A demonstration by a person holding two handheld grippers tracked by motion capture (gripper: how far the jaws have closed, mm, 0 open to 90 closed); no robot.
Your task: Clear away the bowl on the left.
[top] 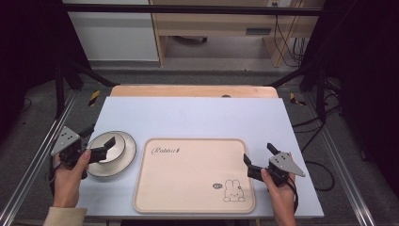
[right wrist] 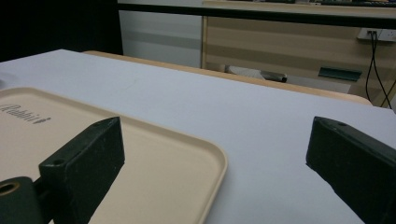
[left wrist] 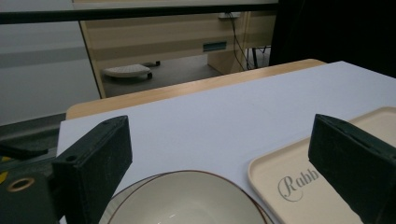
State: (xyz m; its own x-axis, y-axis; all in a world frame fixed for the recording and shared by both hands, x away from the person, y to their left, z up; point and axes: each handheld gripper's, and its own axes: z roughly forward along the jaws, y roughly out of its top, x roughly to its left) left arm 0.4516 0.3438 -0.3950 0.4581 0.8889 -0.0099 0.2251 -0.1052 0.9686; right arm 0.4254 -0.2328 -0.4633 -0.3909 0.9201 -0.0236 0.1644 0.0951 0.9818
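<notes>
The bowl (top: 107, 149) sits at the table's left edge, directly beneath the wide-open left gripper (top: 98, 141); the right gripper (top: 259, 160), jaws also wide, hovers over the tray's (top: 188, 197) right edge, well apart from it.

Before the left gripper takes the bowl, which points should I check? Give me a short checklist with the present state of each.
1. Left gripper open wide enough: ok, its jaws stand apart in the left gripper view.
2. Left gripper is at the bowl: ok, one jaw is over the bowl's inside, the other outside the rim.
3. Bowl sits on the plate: ok, it rests inside the plate's rim; the plate may lift or slide with it.
4. Bowl is empty: ok, the inside looks plain white.
5. Tray free to receive something: ok, its surface carries only print.
6. Right gripper out of the way: ok, open, at the tray's right edge, holding nothing.
</notes>
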